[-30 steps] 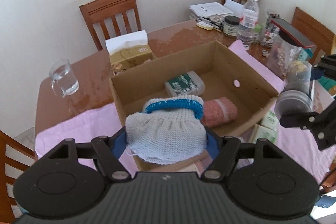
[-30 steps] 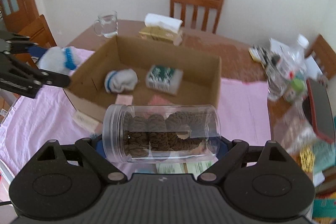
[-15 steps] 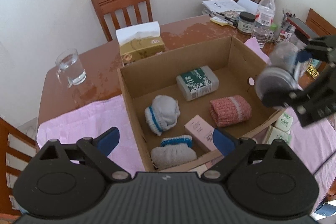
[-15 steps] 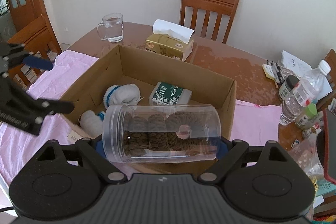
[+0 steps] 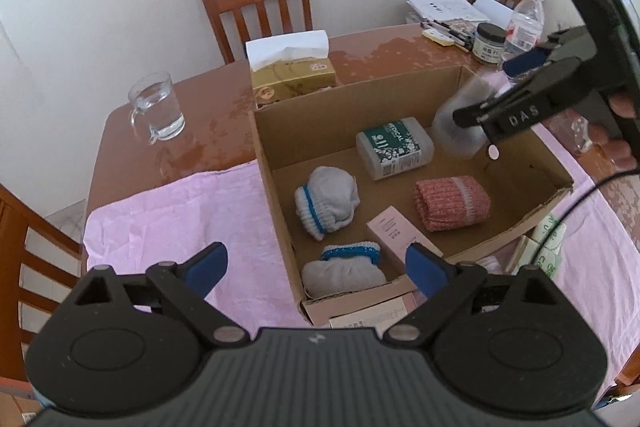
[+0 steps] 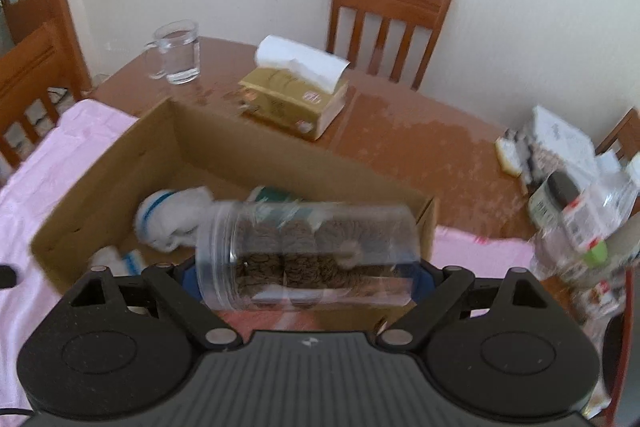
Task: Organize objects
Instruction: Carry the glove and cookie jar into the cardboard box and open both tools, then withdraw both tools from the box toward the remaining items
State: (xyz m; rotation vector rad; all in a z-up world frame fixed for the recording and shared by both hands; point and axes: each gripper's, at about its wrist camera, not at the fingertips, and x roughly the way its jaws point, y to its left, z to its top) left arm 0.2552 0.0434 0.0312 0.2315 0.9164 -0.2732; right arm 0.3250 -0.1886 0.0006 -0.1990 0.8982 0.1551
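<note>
A clear jar [image 6: 308, 255] of brown pieces is carried sideways between the pads of the right gripper [image 6: 308, 277], whose jaws are opening, above the right side of the cardboard box [image 5: 280, 163]. The left gripper [image 5: 316, 265] is held open and empty over the box's near edge.

The right wrist view is motion-blurred; the clear jar [image 6: 308, 255] hides the green-labelled pack [image 6: 272, 195] behind it in the cardboard box [image 6: 120, 163].
</note>
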